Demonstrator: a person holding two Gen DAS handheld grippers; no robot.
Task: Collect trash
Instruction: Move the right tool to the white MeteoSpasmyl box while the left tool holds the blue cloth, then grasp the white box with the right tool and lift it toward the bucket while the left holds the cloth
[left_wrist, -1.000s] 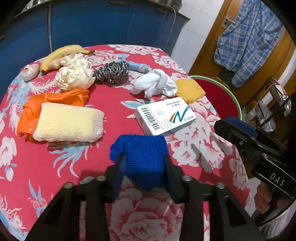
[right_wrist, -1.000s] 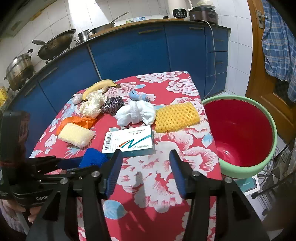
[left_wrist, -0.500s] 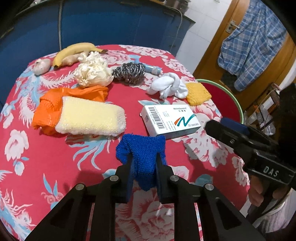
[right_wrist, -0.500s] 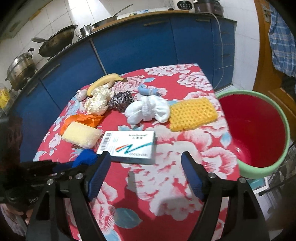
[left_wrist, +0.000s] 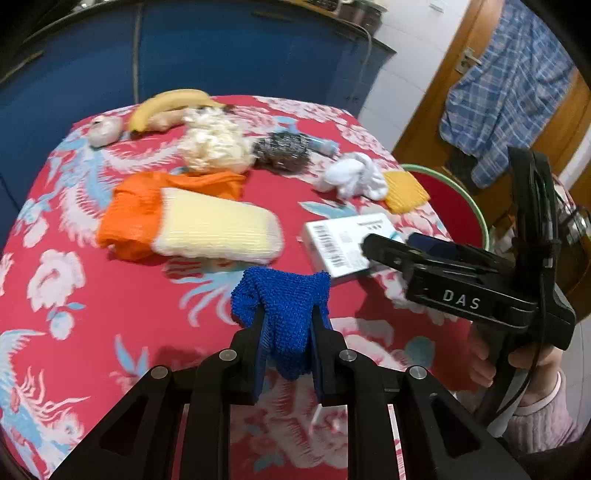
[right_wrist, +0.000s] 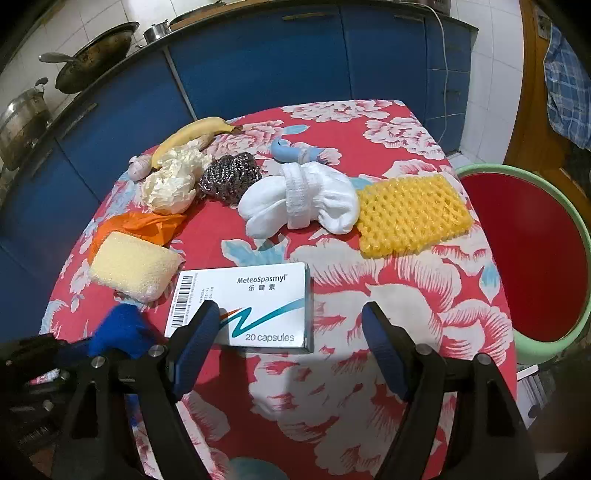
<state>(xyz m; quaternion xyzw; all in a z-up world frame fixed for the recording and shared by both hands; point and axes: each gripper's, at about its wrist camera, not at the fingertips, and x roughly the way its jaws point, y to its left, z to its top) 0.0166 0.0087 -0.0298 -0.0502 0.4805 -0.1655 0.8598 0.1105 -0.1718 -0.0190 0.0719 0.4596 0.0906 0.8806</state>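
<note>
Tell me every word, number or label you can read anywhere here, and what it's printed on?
"MeteoSpasmyl": white medicine box, top face.
"乐健素": same box, under the brand name.
"20 capsules": same box, lower edge.
"DAS": black body of the right gripper, seen from the left wrist view.
Barcode digits and the small print beside the barcode on the box: too small to read.
Nothing else shows legible text.
</note>
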